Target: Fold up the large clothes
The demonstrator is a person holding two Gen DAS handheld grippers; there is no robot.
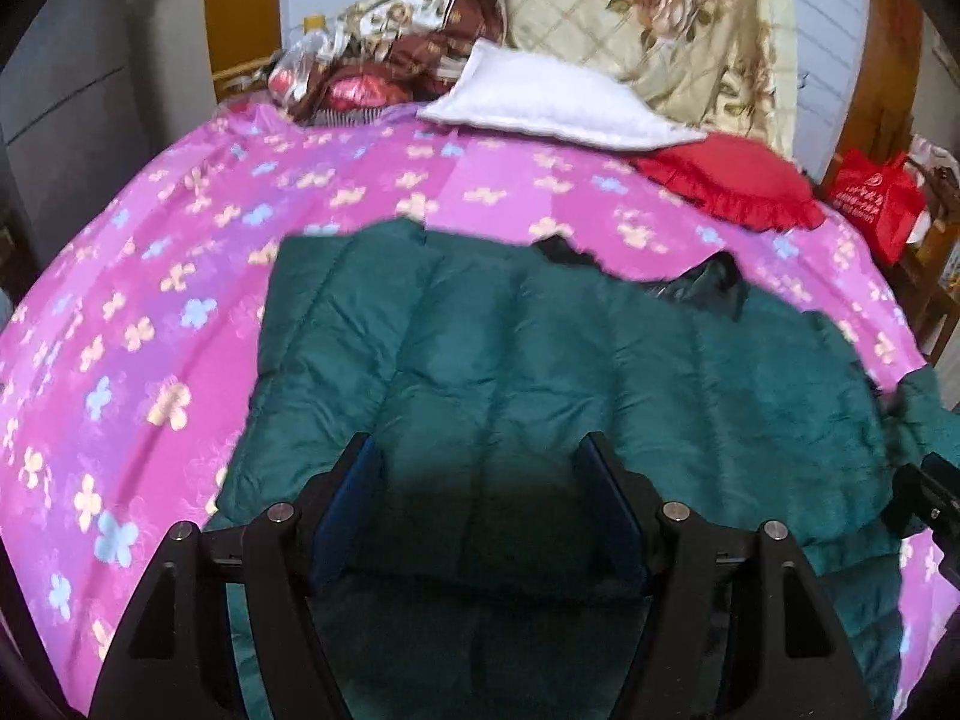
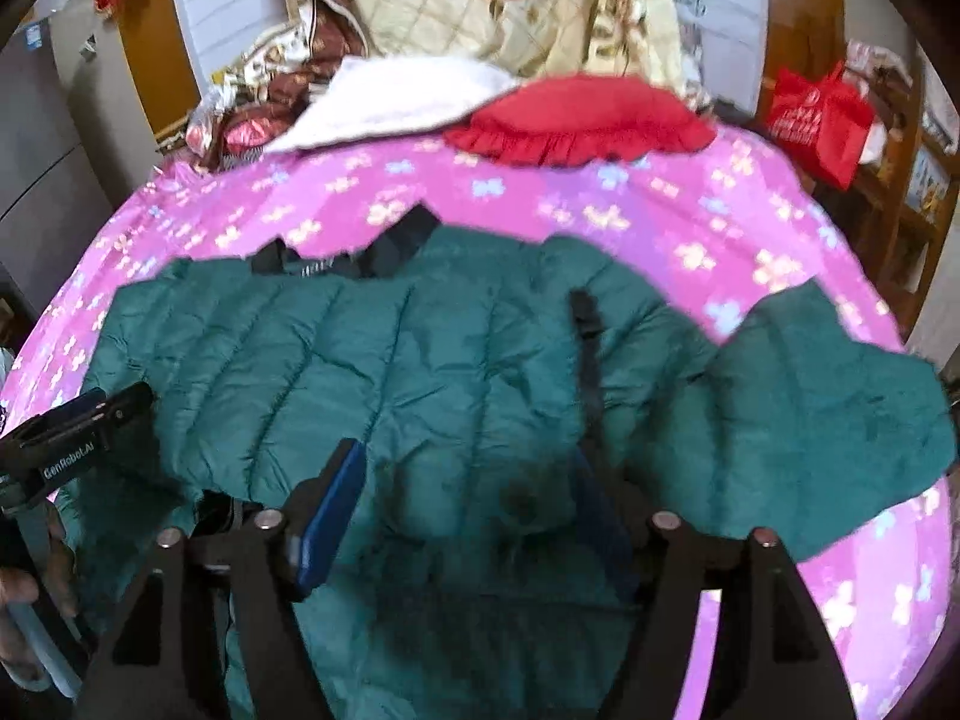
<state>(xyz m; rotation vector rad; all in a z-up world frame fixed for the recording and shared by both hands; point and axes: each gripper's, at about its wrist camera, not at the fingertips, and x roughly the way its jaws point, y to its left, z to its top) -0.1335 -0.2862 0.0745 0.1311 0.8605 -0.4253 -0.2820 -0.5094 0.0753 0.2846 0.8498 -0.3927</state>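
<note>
- Left wrist view, nearest: the left gripper (image 1: 480,510) hangs over the dark green quilted puffer jacket (image 1: 540,372), its blue-padded jaws spread apart with only the jacket's surface showing in the gap, nothing pinched; the jacket's near hem is hidden under the black finger frames and shadow.
- Right wrist view, nearest: the right gripper (image 2: 468,516) also stands released above the jacket (image 2: 390,372); its right-hand pad is dim and hard to make out against the fabric.
- Only the right wrist view shows a hand (image 2: 24,588) at the lower left edge, cut off, and the jacket's sleeve (image 2: 840,408) spread toward the right.
- Each view catches the other gripper only as a cropped black piece at its edge.
- The jacket lies flat on the pink bedspread with pale flower print (image 1: 150,312); its black collar lining (image 1: 708,282) peeks out at the far edge, blurred.
- Farther back lie a white pillow (image 1: 552,102) and a red ruffled cushion (image 1: 738,186), touching each other.
- Farthest: a cream floral quilt (image 1: 660,18) against the headboard and a red shopping bag (image 1: 876,198) beside the bed, its print unreadable.
</note>
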